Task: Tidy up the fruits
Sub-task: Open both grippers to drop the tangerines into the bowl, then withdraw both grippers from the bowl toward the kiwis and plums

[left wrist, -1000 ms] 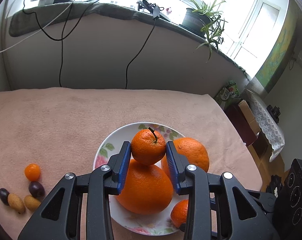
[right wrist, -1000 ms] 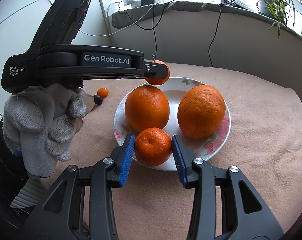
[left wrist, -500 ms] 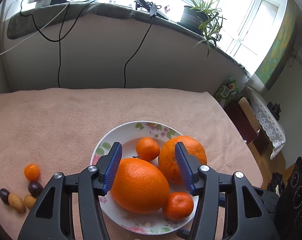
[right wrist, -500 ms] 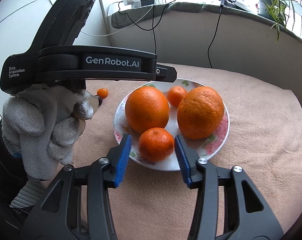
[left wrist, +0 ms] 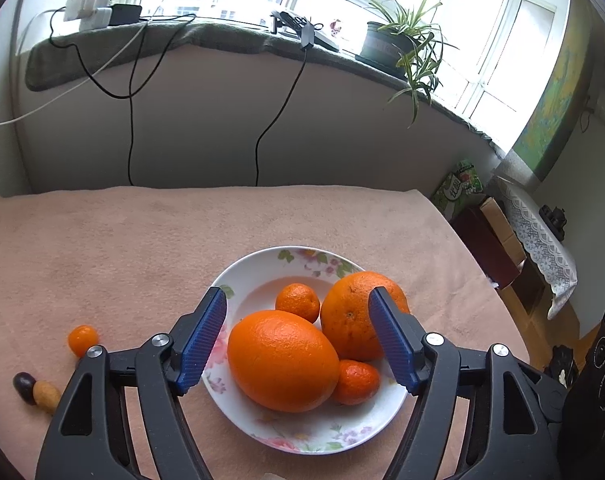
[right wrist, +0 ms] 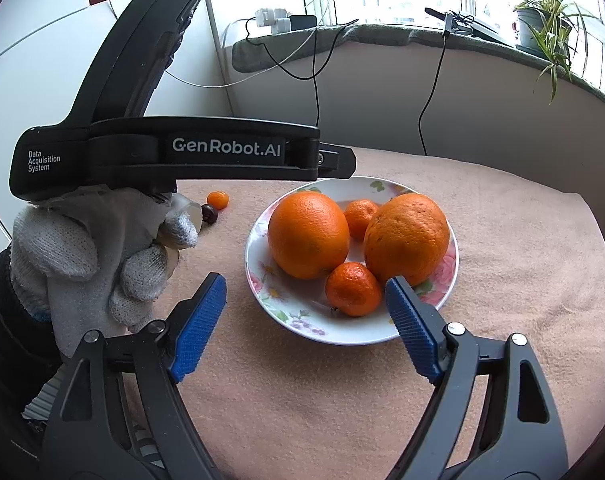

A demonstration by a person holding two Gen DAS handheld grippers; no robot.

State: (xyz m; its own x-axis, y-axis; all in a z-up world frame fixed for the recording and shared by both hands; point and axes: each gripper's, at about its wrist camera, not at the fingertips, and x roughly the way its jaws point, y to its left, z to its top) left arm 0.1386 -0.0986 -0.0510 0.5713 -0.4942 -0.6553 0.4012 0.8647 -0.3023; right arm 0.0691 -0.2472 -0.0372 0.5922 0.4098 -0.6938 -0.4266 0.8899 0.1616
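Note:
A white floral plate [left wrist: 258, 276] [right wrist: 382, 332] holds two big oranges [left wrist: 282, 360] [left wrist: 348, 312] and two small mandarins [left wrist: 297, 302] [left wrist: 358, 376]. In the right wrist view the oranges [right wrist: 308, 234] [right wrist: 406, 234] stand behind a mandarin [right wrist: 352, 288], with the other mandarin [right wrist: 360, 216] at the back. My left gripper [left wrist: 298, 340] is open and empty above the plate. My right gripper [right wrist: 302, 320] is open and empty at the plate's near rim. A tiny orange fruit [left wrist: 83, 340] [right wrist: 217, 199], a dark fruit [left wrist: 23, 384] [right wrist: 209, 213] and a tan one [left wrist: 46, 394] lie on the cloth left of the plate.
A pink cloth [left wrist: 122, 248] covers the table. The left gripper's black body [right wrist: 182, 152] and gloved hand [right wrist: 90, 256] fill the left of the right wrist view. A wall with hanging cables [left wrist: 130, 128] stands behind. The table's right edge drops to boxes [left wrist: 490, 240].
My left gripper let go of the stemmed mandarin onto the back of the plate, opened and drew back. My right gripper released the front mandarin, opened wide and pulled back.

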